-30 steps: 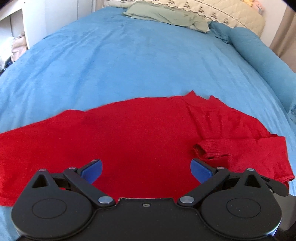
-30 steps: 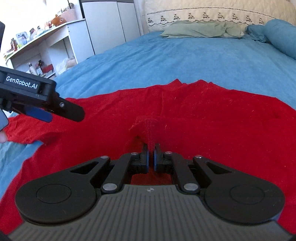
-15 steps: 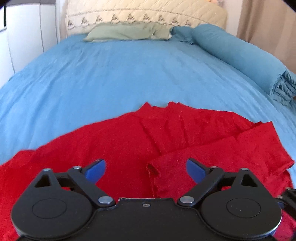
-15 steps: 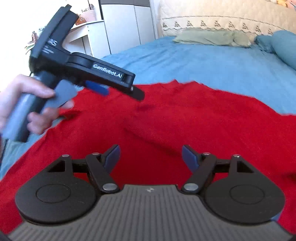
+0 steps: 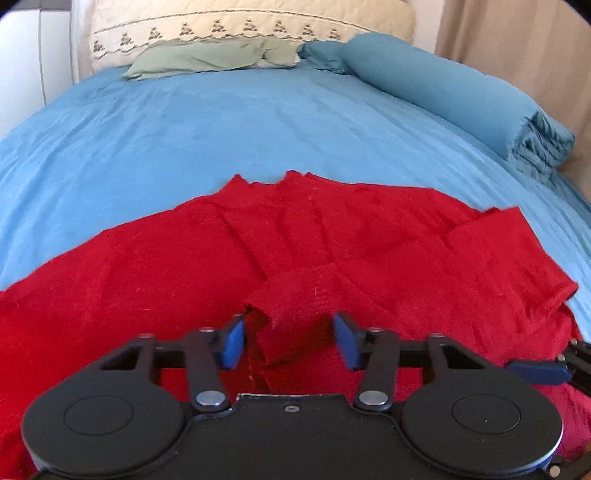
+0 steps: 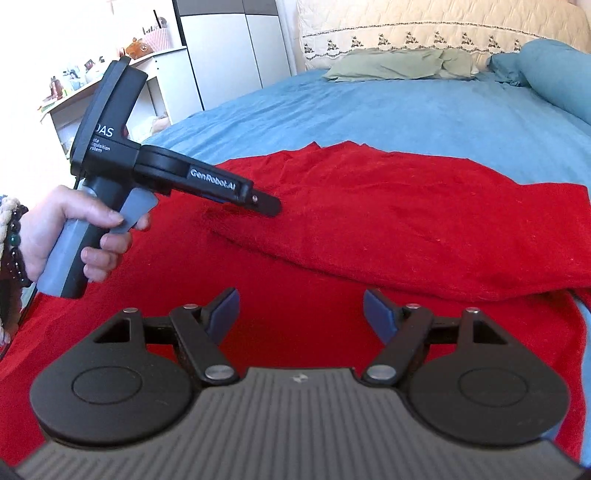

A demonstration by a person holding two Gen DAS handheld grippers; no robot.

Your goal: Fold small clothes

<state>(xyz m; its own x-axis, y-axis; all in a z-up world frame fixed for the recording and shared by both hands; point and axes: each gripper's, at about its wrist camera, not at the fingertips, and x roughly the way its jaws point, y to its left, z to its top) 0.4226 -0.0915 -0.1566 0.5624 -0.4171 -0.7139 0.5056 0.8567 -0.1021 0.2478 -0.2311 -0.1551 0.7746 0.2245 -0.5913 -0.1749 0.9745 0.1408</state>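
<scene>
Here, the left wrist view shows something the right wrist view hides: the left gripper (image 5: 289, 341) has its jaws partly open, with the sleeve cuff (image 5: 295, 295) of the red sweater (image 5: 147, 295) lying between the two blue pads (image 5: 232, 343). The cuff is between the pads but not squeezed; whether a pad touches the cloth I cannot tell. In the right wrist view the same left gripper (image 6: 266, 205) is seen from the side, held by the person's left hand (image 6: 74, 225), and there its jaws are not visible, only the black body above the folded sleeve.

The right gripper (image 6: 299, 314) has its jaws wide open and holds nothing; only flat red cloth lies under the gap between its fingers. In the left wrist view, just one blue tip of the right gripper (image 5: 535, 371) shows at the right edge, near the sweater's side.

The sweater lies spread on the near part of the blue bed cover (image 5: 258, 129), with one sleeve folded across the body. Farther away, the right wrist view shows a white shelf (image 6: 110, 92) with small items beside the bed. At the far end lie a green pillow (image 5: 210, 57), a rolled blue blanket (image 5: 443, 92), and the cream headboard (image 5: 251, 22).
</scene>
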